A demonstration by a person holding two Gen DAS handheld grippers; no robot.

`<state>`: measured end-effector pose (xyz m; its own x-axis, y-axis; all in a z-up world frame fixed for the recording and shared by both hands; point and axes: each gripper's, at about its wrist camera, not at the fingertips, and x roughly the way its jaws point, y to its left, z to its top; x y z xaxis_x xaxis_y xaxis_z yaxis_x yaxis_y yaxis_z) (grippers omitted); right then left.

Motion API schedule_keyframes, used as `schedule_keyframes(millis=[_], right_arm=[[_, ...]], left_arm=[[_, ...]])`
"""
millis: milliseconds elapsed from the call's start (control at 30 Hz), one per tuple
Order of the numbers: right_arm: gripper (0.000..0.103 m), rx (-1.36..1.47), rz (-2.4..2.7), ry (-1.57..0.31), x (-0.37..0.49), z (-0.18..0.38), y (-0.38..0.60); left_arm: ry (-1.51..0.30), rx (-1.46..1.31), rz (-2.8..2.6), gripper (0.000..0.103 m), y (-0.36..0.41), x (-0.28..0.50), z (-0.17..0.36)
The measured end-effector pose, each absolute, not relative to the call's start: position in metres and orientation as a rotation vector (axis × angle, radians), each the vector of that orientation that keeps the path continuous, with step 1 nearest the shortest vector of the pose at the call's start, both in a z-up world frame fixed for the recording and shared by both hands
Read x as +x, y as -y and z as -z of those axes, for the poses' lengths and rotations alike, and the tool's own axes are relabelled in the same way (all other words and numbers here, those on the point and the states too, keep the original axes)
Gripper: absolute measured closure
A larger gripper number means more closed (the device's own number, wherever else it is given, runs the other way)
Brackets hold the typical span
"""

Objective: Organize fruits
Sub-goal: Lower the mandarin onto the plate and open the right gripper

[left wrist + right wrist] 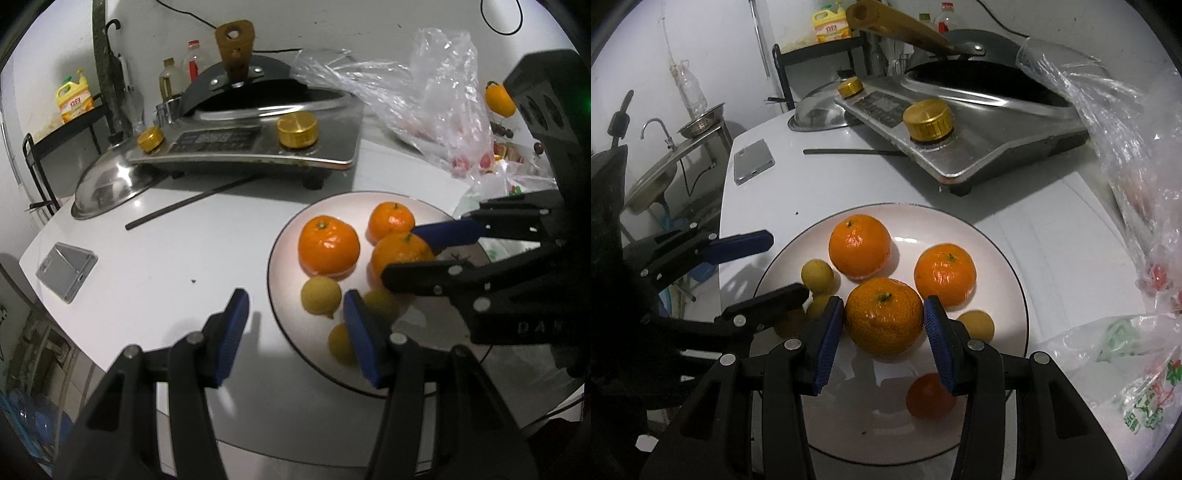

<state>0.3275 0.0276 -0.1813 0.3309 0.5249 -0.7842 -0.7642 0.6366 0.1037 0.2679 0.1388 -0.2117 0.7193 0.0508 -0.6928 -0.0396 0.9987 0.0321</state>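
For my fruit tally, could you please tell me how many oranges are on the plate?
3: one at the far left, one at the right, and one nearest, between the right tool's pads. None seems hidden.

**Clutter around your work area**

On the white bench (1015, 236) behind you sits a steel cooker (258, 144) with two gold knobs (297, 129), carrying a dark wok with a wooden handle (897, 26). A steel lid (107, 184) leans at its left end, a dark chopstick (192, 201) lies in front, and a phone (66, 269) rests nearer the edge. Crumpled plastic bags (424, 99) pile up on the right. A yellow detergent bottle (74, 96) stands on a black rack.
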Motion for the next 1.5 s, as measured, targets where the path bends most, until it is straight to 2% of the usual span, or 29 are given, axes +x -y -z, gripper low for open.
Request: schedule_keyframes(millis=[967, 1133, 1500], right_arm=[[0.055, -0.328, -0.823, -0.894, 0.322, 0.179, -0.031], [0.051, -0.323, -0.817, -0.875, 0.318, 0.173, -0.027], [0.051, -0.324, -0.796, -0.829, 0.302, 0.151, -0.010]], left_arm=[[-0.726, -0.014, -0.041, 0.048, -0.139, 0.250, 0.197], [-0.721, -0.016, -0.040, 0.048, -0.137, 0.246, 0.194], [-0.691, -0.007, -0.028, 0.048, -0.124, 0.229, 0.177]])
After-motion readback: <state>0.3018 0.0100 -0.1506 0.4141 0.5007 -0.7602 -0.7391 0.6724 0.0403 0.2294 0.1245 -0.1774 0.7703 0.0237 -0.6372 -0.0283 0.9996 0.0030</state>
